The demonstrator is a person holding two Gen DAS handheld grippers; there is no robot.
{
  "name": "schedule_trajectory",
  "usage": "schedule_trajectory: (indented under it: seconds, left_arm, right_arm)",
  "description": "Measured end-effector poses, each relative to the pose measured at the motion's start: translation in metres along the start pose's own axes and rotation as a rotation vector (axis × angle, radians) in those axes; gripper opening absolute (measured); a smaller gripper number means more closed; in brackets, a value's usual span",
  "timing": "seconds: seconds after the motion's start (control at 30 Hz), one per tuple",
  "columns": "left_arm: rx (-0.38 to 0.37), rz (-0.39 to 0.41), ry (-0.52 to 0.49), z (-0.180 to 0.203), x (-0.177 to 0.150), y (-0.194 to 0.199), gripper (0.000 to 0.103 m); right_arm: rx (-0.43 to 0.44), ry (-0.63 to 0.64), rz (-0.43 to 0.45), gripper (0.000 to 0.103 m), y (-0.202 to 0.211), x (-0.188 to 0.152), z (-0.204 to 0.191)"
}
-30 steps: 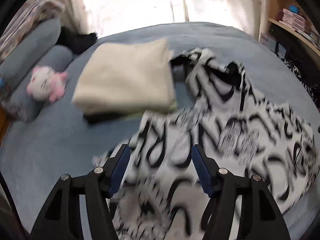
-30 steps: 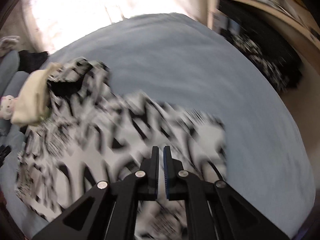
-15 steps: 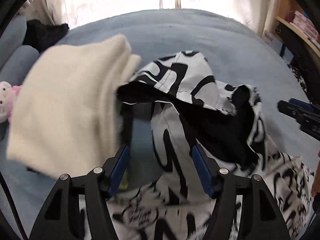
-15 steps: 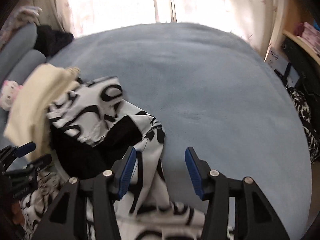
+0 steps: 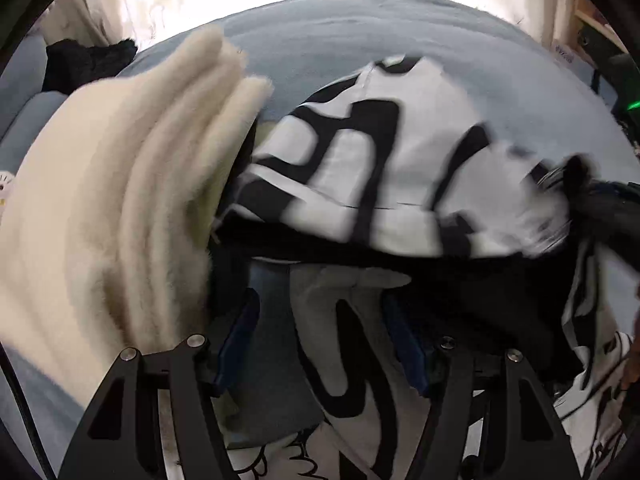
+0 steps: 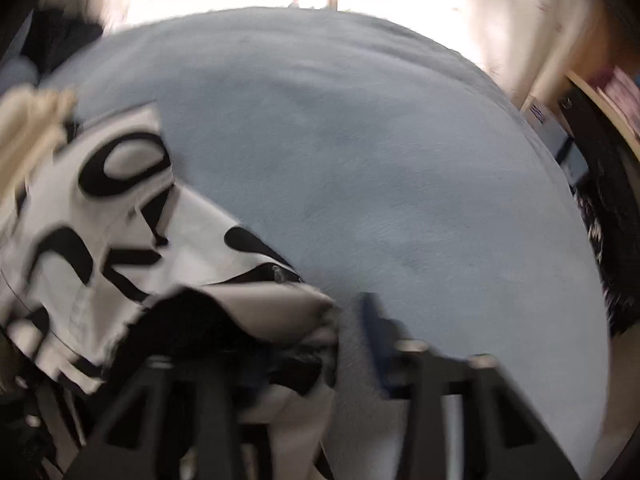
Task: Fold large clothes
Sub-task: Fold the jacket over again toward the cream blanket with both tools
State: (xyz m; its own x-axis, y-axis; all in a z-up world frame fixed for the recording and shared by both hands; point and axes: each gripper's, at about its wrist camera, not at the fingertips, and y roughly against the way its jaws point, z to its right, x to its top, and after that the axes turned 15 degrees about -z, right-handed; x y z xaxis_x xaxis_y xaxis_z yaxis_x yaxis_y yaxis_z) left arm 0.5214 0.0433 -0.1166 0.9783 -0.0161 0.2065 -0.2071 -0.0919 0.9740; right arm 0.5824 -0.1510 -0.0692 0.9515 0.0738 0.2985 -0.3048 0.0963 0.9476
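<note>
The black-and-white printed garment (image 5: 384,184) is lying bunched on the blue bed (image 6: 380,152), touching the folded cream stack (image 5: 112,216) on its left. The left gripper (image 5: 320,344) is hovering spread over a fabric strip. The right gripper (image 6: 348,328) is closing on a bunched edge. Risk: a multi-layer pinch producing a crooked fold, or dragging against the stack and toppling it.
</note>
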Motion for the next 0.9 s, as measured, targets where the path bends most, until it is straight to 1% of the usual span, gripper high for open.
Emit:
schedule_trajectory:
  seconds: [0.03,0.07,0.17,0.23,0.3,0.33,0.37,0.4,0.43,0.47,0.5,0.53,0.6,0.67,0.7,0.77,0.8,0.83,0.87,0.9]
  left_arm:
    - [-0.009,-0.007,0.01,-0.002,-0.001,-0.002,0.063]
    - [-0.017,-0.009,0.015,-0.003,-0.003,-0.002,0.063]
    - [-0.023,0.004,0.015,-0.004,-0.008,0.0,0.063]
    - [-0.028,0.003,0.019,-0.007,-0.014,0.001,0.063]
    - [-0.033,0.003,0.022,-0.01,-0.02,0.001,0.063]
    - [-0.032,0.002,0.02,-0.01,-0.022,0.001,0.063]
    - [-0.03,0.0,0.016,-0.01,-0.024,0.002,0.063]
    - [-0.03,-0.003,0.013,-0.01,-0.026,0.002,0.063]
    - [-0.031,-0.008,0.008,-0.01,-0.028,0.003,0.063]
    - [-0.033,-0.015,0.0,-0.01,-0.03,0.005,0.063]
    - [-0.034,-0.018,-0.007,-0.01,-0.029,0.005,0.063]
    - [-0.039,-0.02,-0.022,-0.009,-0.032,0.009,0.063]
    - [-0.043,-0.026,-0.058,-0.012,-0.035,0.017,0.063]
    - [-0.044,-0.029,-0.103,-0.013,-0.041,0.03,0.064]
    - [-0.052,-0.03,-0.126,-0.014,-0.043,0.037,0.063]
    - [-0.08,-0.014,-0.163,-0.021,-0.041,0.056,0.064]
    - [-0.096,0.001,-0.167,-0.027,-0.04,0.068,0.064]
    - [-0.111,0.013,-0.165,-0.032,-0.036,0.077,0.064]
    - [-0.134,0.03,-0.157,-0.039,-0.03,0.089,0.064]
    - [-0.145,0.036,-0.152,-0.043,-0.024,0.094,0.064]
  right_arm:
    - [0.036,-0.028,0.021,0.011,0.006,-0.004,0.007]
    - [0.051,-0.047,0.059,0.011,0.015,-0.008,0.014]
    - [0.062,-0.065,0.161,0.011,0.044,-0.032,0.032]
    - [0.071,-0.089,0.175,0.011,0.052,-0.05,0.048]
    - [0.051,-0.086,0.149,0.011,0.047,-0.065,0.061]
    - [0.033,-0.082,0.124,0.012,0.04,-0.071,0.068]
    - [0.032,-0.075,0.089,0.013,0.03,-0.073,0.073]
    - [0.044,-0.066,0.042,0.015,0.02,-0.076,0.076]
    - [0.076,-0.061,-0.006,0.015,0.012,-0.08,0.081]
    - [0.119,-0.061,-0.033,0.016,0.01,-0.085,0.085]
    - [0.156,-0.064,-0.046,0.021,0.01,-0.09,0.089]
    - [0.197,-0.066,-0.046,0.024,0.015,-0.094,0.093]
    - [0.263,-0.069,-0.036,0.026,0.025,-0.099,0.1]
    - [0.343,-0.07,-0.022,0.031,0.043,-0.105,0.108]
    - [0.37,-0.07,-0.017,0.035,0.051,-0.108,0.11]
    - [0.423,-0.07,0.006,0.035,0.07,-0.111,0.115]
    - [0.441,-0.074,0.02,0.038,0.08,-0.113,0.117]
    - [0.457,-0.082,0.032,0.046,0.088,-0.11,0.12]
    - [0.466,-0.092,0.043,0.052,0.094,-0.106,0.122]
    - [0.468,-0.107,0.059,0.063,0.098,-0.1,0.124]
